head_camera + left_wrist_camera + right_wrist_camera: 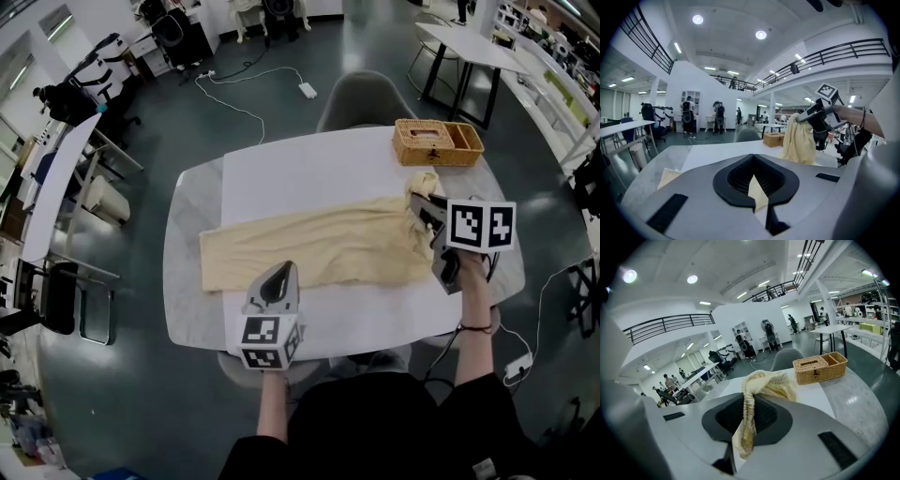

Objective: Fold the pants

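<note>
Head view shows your pants [319,246] stretched as one long strip across the surface [309,169], cuff end [217,264] to your left and waistband at the right. The strip is narrow enough that the legs seem to lie one on the other, though you cannot be sure of that from here.

Your right gripper [422,212] has its jaws clamped on the gathered waistband [749,394], which is bunched and raised off the surface, near the basket [438,142]. Your left gripper [281,277] sits at the strip's near edge, about midway along. In the left gripper view its jaws are together with a thin sliver of yellow cloth [757,192] pinched between them.

So the crosswise fold looks only begun. The rest of the cloth lies flat and unfolded along its length. What remains, by this reading: carry the waistband over toward the cuffs, lay it down square, then fold again if you want a compact stack.
</note>
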